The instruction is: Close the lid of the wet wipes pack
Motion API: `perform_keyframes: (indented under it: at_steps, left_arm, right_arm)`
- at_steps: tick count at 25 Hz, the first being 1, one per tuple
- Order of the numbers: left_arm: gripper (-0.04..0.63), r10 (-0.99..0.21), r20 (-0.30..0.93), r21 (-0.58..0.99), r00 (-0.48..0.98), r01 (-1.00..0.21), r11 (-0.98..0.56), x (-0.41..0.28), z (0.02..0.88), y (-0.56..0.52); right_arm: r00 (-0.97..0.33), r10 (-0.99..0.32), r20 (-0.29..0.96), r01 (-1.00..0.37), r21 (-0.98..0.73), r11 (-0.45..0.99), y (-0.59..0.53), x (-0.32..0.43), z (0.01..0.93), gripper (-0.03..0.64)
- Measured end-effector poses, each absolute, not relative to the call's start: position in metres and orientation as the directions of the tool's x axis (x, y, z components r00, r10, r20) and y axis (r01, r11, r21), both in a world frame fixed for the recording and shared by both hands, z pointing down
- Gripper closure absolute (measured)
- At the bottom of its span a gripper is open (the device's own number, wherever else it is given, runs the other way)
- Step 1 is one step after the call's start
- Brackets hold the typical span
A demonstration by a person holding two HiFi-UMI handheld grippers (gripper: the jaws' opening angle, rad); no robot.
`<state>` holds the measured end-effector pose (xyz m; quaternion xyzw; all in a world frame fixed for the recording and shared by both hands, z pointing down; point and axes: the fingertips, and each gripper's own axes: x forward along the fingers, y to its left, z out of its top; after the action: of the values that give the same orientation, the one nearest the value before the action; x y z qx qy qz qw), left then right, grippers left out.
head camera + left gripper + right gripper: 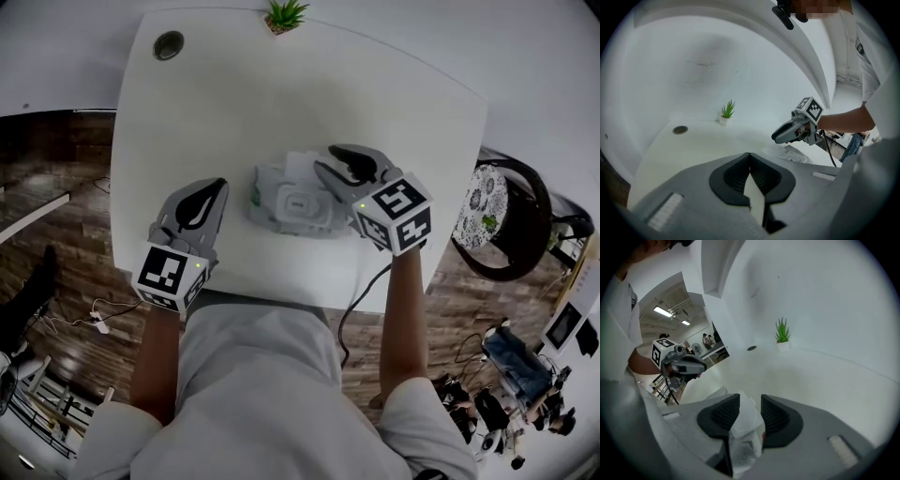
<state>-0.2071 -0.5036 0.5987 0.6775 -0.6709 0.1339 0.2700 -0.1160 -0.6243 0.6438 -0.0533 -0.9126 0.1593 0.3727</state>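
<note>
a white table with rounded corners carries everything. the wet wipes pack lies around the middle, nearer the near edge, its rounded lid facing up. the right gripper hangs over the pack's right side with its jaws apart, a white part of the pack showing between them. the left gripper sits by the near left edge, jaws closed on nothing. a small potted plant stands at the far edge, and a round cable hole marks the far left corner.
</note>
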Motion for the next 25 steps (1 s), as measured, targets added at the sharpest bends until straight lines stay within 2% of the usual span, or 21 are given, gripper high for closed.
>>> perform_keyframes:
  at_steps: [8,12,17,25]
  left_arm:
    - [0.595,-0.831,0.551,0.187,0.069,-0.981,0.042,-0.203,0.603,-0.510]
    - [0.595,-0.830,0.552,0.187,0.078,-0.982,0.032,-0.198,0.602,-0.514]
    - [0.595,-0.833,0.548,0.193,0.078,-0.981,0.035,-0.201,0.603,-0.515]
    - [0.595,-0.841,0.534,0.189,0.080,-0.982,0.026,-0.201,0.599,-0.512]
  right_arm:
    - [-0.532,0.440,0.724,0.173,-0.416,0.893,-0.616,-0.123,0.665,0.471]
    - [-0.449,0.509,0.734,0.213,-0.465,0.859,-0.610,-0.123,0.674,0.471]
    - [-0.421,0.535,0.732,0.238,-0.480,0.844,-0.604,-0.124,0.673,0.471]
    - [-0.465,0.501,0.730,0.265,-0.425,0.866,-0.601,-0.122,0.647,0.471]
